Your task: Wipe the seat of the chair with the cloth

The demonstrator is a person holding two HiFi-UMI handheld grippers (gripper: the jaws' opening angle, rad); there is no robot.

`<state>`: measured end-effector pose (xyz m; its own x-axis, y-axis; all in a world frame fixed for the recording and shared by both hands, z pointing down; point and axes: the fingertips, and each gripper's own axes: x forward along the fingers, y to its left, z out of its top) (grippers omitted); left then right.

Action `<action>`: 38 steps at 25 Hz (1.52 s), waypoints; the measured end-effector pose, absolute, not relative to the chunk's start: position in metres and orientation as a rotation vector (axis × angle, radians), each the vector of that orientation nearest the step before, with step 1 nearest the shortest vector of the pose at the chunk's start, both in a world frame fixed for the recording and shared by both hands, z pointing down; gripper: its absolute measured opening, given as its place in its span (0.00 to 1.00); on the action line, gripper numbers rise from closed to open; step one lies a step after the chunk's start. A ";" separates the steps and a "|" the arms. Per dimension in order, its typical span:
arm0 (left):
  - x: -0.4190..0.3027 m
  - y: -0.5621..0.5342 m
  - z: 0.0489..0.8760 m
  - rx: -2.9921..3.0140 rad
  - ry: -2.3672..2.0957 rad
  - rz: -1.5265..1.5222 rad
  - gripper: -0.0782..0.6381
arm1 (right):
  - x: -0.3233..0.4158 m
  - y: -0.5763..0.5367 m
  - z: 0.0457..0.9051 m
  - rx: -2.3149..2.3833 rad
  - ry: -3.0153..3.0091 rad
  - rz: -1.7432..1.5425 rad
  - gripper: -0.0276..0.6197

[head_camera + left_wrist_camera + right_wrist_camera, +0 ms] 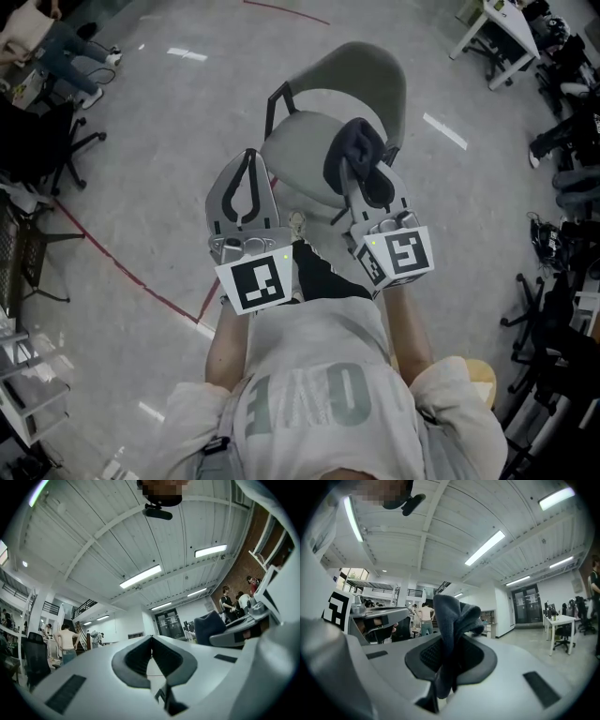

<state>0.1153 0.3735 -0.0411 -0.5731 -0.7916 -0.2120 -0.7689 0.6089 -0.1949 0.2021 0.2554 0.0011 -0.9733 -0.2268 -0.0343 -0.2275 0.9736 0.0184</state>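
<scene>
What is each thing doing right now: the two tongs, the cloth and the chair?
left tongs: shut, tips together, nothing between them.
right tongs: shut on the cloth.
cloth: dark, bunched up, pinched in the right tongs and sticking out past their tips.
chair: upright on the floor, nothing lying on the part of the seat that shows.

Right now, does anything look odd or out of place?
Nothing is spilled or broken. The only oddity is that the cloth is bunched up in the right gripper, held in the air rather than on the seat. The left gripper is shut on nothing.
</scene>
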 end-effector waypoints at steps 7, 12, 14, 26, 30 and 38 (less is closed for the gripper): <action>0.042 0.285 -0.037 -1.309 2.442 -0.339 0.13 | 0.110 0.180 0.016 -0.380 3.143 -0.015 0.12; -0.022 0.220 -0.045 -1.349 2.450 -0.259 0.13 | 0.043 0.116 0.006 -0.383 3.159 0.016 0.12; -0.049 0.203 -0.051 -1.351 2.450 -0.243 0.13 | 0.016 0.099 0.003 -0.381 3.156 0.002 0.12; -0.168 0.142 -0.048 -1.537 2.475 0.043 0.13 | -0.078 0.063 -0.003 -0.569 3.103 0.031 0.12; -0.172 0.104 -0.053 -1.676 2.374 0.080 0.13 | -0.074 0.040 -0.010 -0.780 3.059 0.048 0.12; -0.140 0.033 -0.041 -1.947 2.178 0.076 0.13 | -0.040 -0.001 0.002 -1.101 3.005 0.057 0.12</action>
<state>-0.1401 0.0327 -0.0413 -0.0991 -0.9755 -0.1964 -0.9868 0.1217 -0.1064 -0.0398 -0.0012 0.0021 -0.7619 -0.6463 0.0431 -0.6442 0.7630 0.0538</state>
